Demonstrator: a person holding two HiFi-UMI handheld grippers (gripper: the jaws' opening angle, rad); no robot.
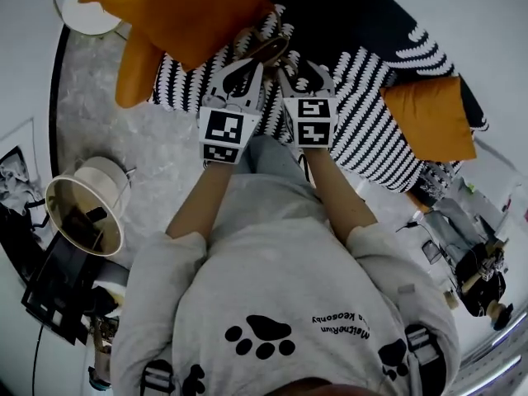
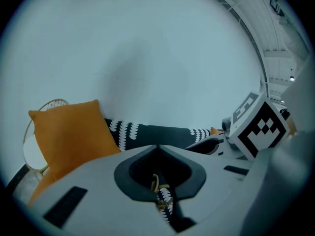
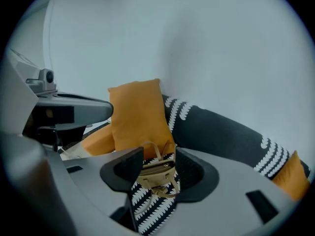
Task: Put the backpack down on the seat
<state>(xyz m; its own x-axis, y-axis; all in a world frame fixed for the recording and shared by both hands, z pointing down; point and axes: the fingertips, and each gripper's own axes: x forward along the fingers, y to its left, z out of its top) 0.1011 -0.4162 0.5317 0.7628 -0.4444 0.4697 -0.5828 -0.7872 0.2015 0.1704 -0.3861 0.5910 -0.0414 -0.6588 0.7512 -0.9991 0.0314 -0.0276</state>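
Observation:
A small beige backpack (image 1: 268, 48) sits on the black-and-white patterned sofa seat (image 1: 371, 130), just in front of a big orange cushion (image 1: 177, 11). In the right gripper view the backpack (image 3: 156, 173) stands upright, handle up, with its strap lying loose on the seat (image 3: 152, 205). My right gripper (image 1: 304, 68) is open, and the bag shows between its jaws (image 3: 158, 156) without the pads touching it. My left gripper (image 1: 257, 58) hovers beside it with its jaw tips together (image 2: 157, 149). A bit of beige backpack (image 2: 155, 183) shows through the hollow behind them, not pinched.
A second orange cushion (image 1: 429, 118) lies at the sofa's right end. On the floor at the left stands a round white lampshade (image 1: 87, 213), with a dark rack (image 1: 49, 287) below it. A white round table (image 1: 82, 11) is at the top left. Equipment clutters the right edge (image 1: 478, 262).

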